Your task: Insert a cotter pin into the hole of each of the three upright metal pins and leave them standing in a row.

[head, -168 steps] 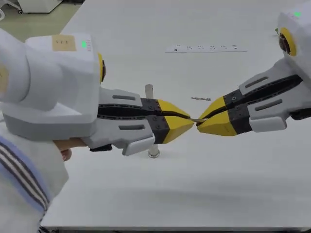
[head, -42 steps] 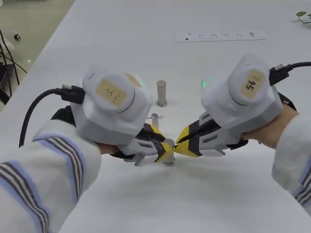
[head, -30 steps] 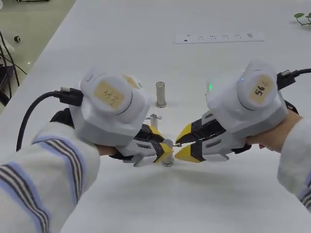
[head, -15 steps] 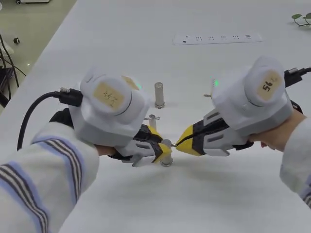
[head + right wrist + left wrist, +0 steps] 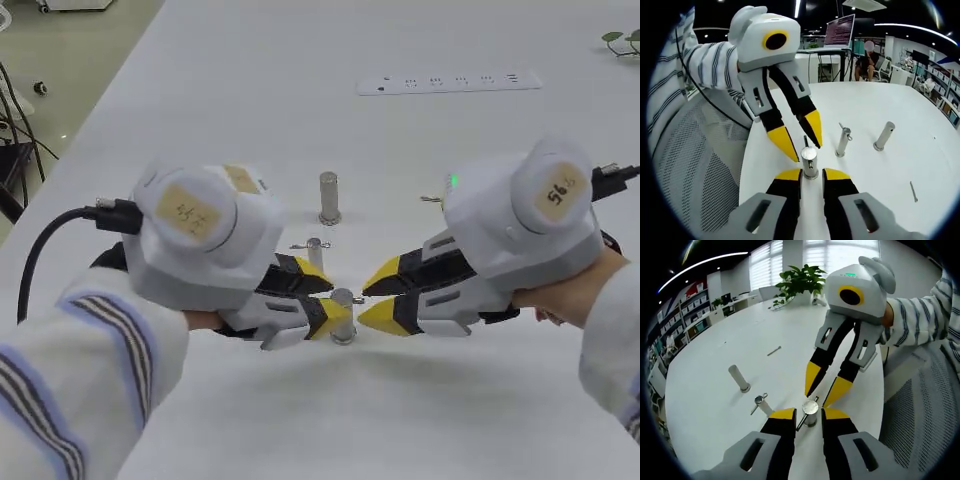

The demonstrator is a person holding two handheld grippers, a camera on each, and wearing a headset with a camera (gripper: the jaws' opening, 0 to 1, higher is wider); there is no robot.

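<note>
Head view first: left gripper [image 5: 328, 296] and right gripper [image 5: 372, 298] both stand with jaws parted, one on either side of the nearest metal pin [image 5: 343, 318]. It is the front one of three in a row on the table [image 5: 250, 80], and the jaws hide its hole. Left gripper view: a cotter pin [image 5: 801, 422] slants across the top of that metal pin (thin, light wire, probably bendy, best pinched at its looped head). Right gripper view: how far through it sits is hard to make out. The metal pin looks stiff but easily tipped.
</note>
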